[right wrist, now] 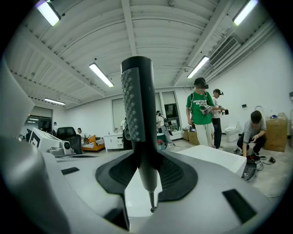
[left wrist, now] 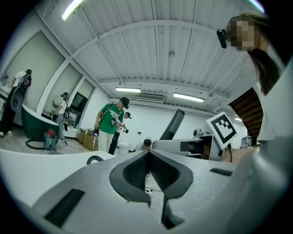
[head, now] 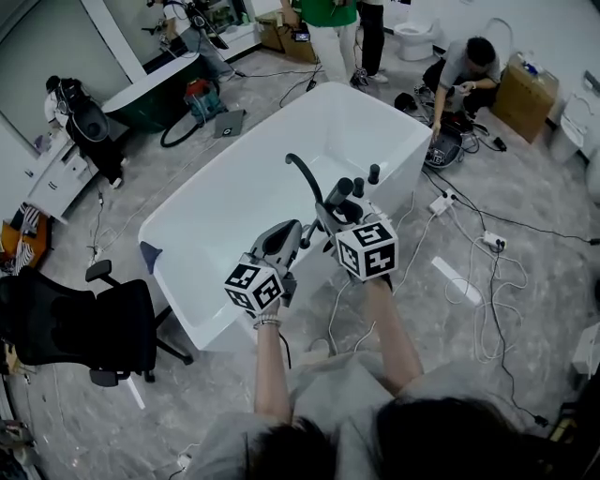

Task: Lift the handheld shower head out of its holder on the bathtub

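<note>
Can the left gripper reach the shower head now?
Probably yes: the shower head, clamped in the right gripper, is close beside the left gripper with nothing between; its jaws need opening.

A person in a green shirt (head: 328,13) stands across the room on the grey floor. In the head view, just right of that person is a white toilet (head: 413,37). Further right, someone in grey (head: 466,67) crouches over a round dark machine (head: 445,148) next to a cardboard box (head: 525,89). To the green-shirted person's left there's a brown carton (head: 272,33). Nearer me on that side are a red canister vacuum (head: 198,96) and a laptop (head: 229,122), both beside a dark green tub (head: 155,101). Well apart from that person stands a black office chair (head: 75,328), and loose white cables (head: 478,300) run from a power strip (head: 494,241).
</note>
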Motion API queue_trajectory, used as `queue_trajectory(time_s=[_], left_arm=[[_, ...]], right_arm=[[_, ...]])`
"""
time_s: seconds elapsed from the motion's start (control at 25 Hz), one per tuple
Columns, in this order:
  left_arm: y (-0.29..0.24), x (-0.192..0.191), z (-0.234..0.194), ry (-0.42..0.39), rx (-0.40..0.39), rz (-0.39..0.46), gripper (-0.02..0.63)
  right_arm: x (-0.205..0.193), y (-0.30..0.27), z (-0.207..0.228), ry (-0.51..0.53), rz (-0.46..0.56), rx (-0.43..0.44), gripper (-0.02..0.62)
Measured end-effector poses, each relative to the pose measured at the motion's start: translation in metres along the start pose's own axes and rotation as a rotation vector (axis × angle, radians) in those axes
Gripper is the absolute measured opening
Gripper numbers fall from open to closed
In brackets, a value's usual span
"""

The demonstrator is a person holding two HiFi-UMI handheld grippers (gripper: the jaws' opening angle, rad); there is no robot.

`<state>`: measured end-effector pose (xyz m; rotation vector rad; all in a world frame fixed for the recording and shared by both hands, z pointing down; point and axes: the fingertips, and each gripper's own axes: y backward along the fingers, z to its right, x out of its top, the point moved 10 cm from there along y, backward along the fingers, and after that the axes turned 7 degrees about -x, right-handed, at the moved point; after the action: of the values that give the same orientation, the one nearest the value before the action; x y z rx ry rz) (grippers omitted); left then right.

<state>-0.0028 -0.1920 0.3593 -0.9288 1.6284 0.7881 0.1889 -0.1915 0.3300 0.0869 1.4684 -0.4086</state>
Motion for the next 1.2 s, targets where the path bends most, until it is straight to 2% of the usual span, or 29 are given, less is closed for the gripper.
queue_trajectory(time_s=[0.92,1.2], left_arm=[[-0.004,0.036,0.025,-0.084,-0.116,0.059,0.005],[-0.010,0.040,0.030,-0.088,-0.146,0.066,0.005]], right_arm=[[0.043,0.047,0.001,0.043,0.110,-0.032,0.133],[0.046,0.055,0.005,0.049,0.113,-0.049,0.133]])
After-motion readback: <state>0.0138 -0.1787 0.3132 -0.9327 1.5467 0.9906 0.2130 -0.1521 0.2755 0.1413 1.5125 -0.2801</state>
